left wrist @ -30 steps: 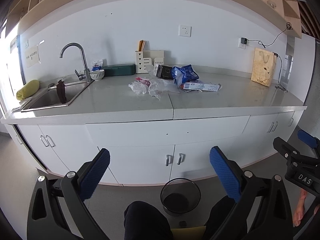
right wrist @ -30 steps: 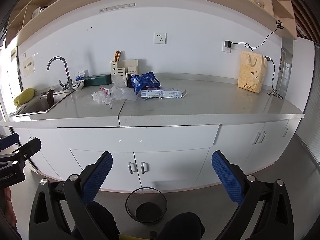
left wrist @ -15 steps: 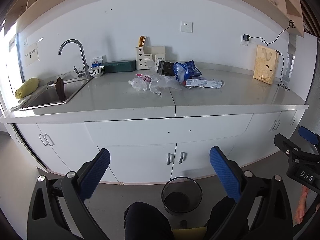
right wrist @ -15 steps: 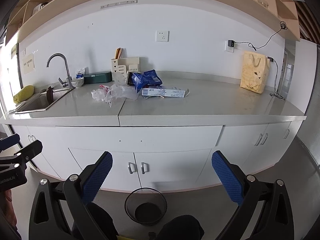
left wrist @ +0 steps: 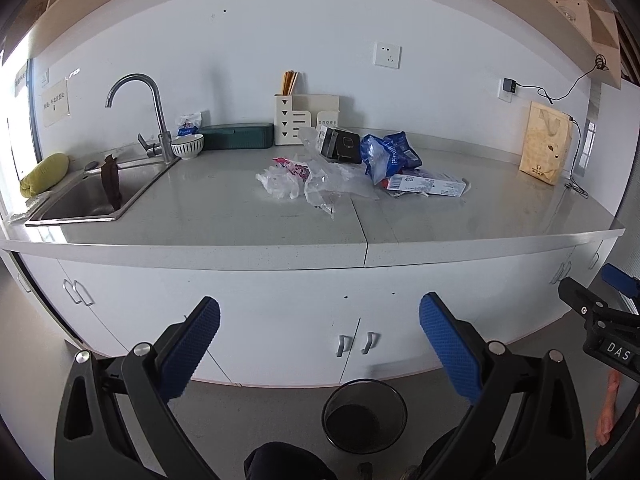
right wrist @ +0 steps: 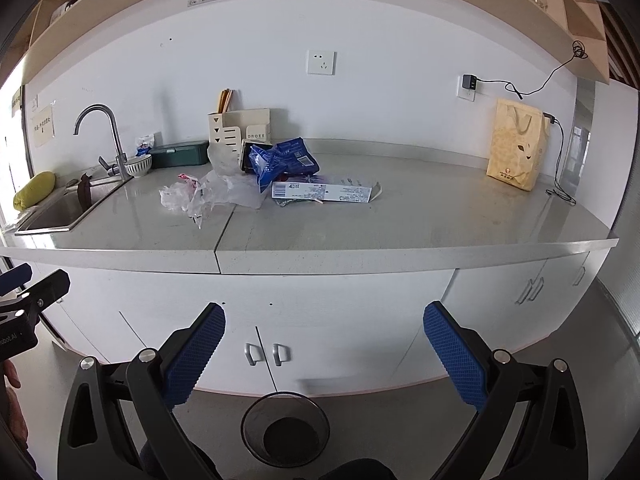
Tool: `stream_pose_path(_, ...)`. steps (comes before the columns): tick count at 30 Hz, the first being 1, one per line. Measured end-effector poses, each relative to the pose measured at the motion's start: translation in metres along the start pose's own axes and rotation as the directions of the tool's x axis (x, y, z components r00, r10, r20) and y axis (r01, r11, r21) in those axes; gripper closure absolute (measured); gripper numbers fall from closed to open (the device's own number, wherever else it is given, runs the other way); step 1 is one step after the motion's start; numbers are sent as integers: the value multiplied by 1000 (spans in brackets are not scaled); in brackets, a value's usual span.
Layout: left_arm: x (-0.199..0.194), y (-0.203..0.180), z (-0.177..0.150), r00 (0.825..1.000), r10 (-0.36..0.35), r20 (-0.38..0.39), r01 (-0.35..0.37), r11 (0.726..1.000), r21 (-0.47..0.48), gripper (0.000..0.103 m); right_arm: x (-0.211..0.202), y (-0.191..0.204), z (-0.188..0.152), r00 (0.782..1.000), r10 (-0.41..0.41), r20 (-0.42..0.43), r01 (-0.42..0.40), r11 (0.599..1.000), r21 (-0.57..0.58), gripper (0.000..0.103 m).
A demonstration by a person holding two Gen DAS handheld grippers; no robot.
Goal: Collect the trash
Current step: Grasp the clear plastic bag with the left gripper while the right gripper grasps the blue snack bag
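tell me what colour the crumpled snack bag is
Blue with white print; the snack bag shows best in the right wrist view.

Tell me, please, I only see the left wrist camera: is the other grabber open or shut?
Observer: Open. The right wrist view shows the right gripper with its blue pads spread wide and nothing between them.
Operator: Is the long box closed at its far end?
Observer: No. From the right side, the long box has a flap sticking out at its right end.
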State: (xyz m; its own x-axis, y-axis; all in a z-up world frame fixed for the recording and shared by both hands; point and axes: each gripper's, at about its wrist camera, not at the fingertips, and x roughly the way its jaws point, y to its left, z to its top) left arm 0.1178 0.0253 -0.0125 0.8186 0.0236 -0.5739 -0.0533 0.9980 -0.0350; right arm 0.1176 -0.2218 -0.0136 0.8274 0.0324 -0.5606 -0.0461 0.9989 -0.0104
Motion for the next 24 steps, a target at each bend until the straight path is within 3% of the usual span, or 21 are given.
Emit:
stream_pose_path(13, 118, 18, 40, 992, -72, -108, 65, 996, -64, 4, 111, 15, 46, 1000, -11, -15, 10, 998, -58, 3)
stream_pose_path(17, 149, 30, 51, 988, -100, -122, 86, 989, -118, 4, 142, 29, 56, 998, 64, -20, -67, 989, -132, 3)
stream_pose_path(20, 172, 40, 62, 987, -104, -126, 86, 987, -139, 4, 168, 34, 68, 993, 116, -37, -119, 985, -124, 3)
stream_pose_path(24, 209, 56, 85, 983, -124, -138, 99, 980, -175, 4, 205, 39, 93, 991, 125, -46, -130, 983, -131, 3)
